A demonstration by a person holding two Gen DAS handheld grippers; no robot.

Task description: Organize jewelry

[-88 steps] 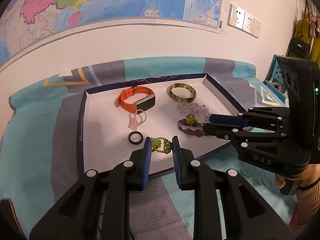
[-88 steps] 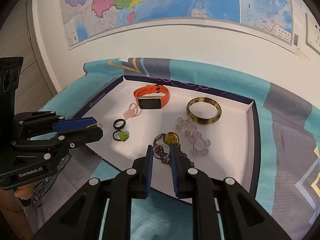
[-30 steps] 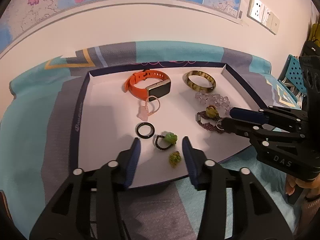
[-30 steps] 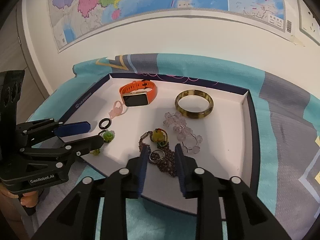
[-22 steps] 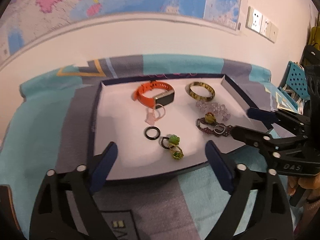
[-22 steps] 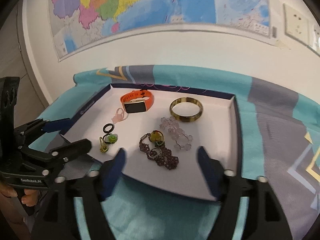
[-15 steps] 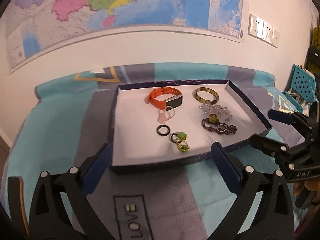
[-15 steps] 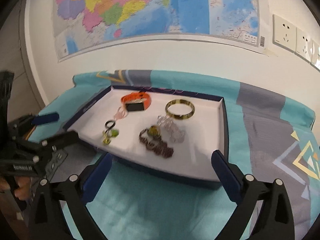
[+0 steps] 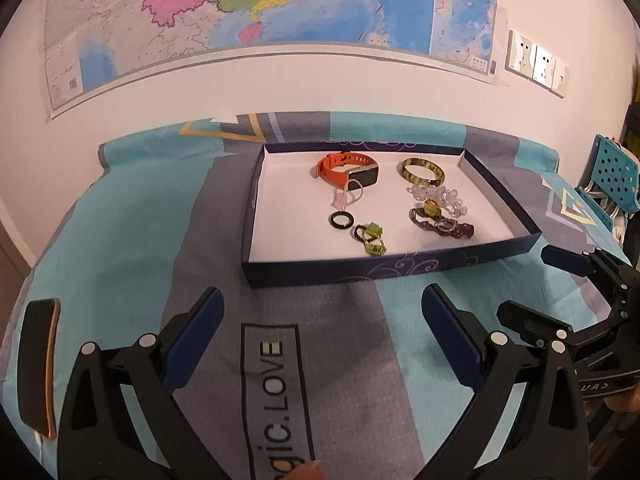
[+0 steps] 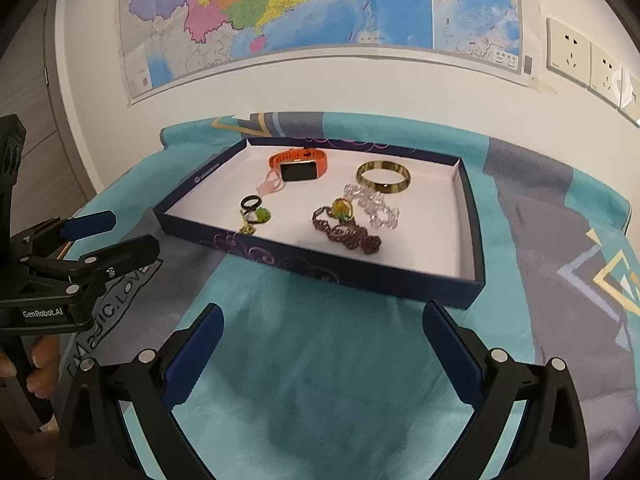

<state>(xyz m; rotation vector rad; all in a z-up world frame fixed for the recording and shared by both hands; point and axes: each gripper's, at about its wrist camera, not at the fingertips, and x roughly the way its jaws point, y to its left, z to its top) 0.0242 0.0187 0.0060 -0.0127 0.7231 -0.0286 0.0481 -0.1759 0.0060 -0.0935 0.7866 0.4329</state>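
Note:
A dark blue tray (image 9: 320, 274) with a white floor holds the jewelry: an orange smartwatch (image 9: 346, 168), a brown-green bangle (image 9: 422, 171), a clear bead bracelet (image 9: 440, 197), a purple beaded chain (image 9: 444, 226), a black ring (image 9: 342, 220), a pink ring (image 9: 346, 198), two green pieces (image 9: 374, 238). The same tray (image 10: 320, 268) shows in the right wrist view with the watch (image 10: 298, 166) and bangle (image 10: 383, 177). My left gripper (image 9: 322, 334) is open and empty, well back from the tray's front. My right gripper (image 10: 322, 338) is open and empty, also back from the tray.
The table wears a teal and grey cloth (image 9: 152, 240) with printed lettering. A wall with a map (image 9: 260, 4) stands close behind. Wall sockets (image 10: 570, 54) are at the right. A teal perforated chair (image 9: 614, 178) is at the far right. A dark flat object (image 9: 38, 368) lies at the left edge.
Both grippers opened wide and let go of their pieces in the tray, then drew back from it toward the near side of the table.

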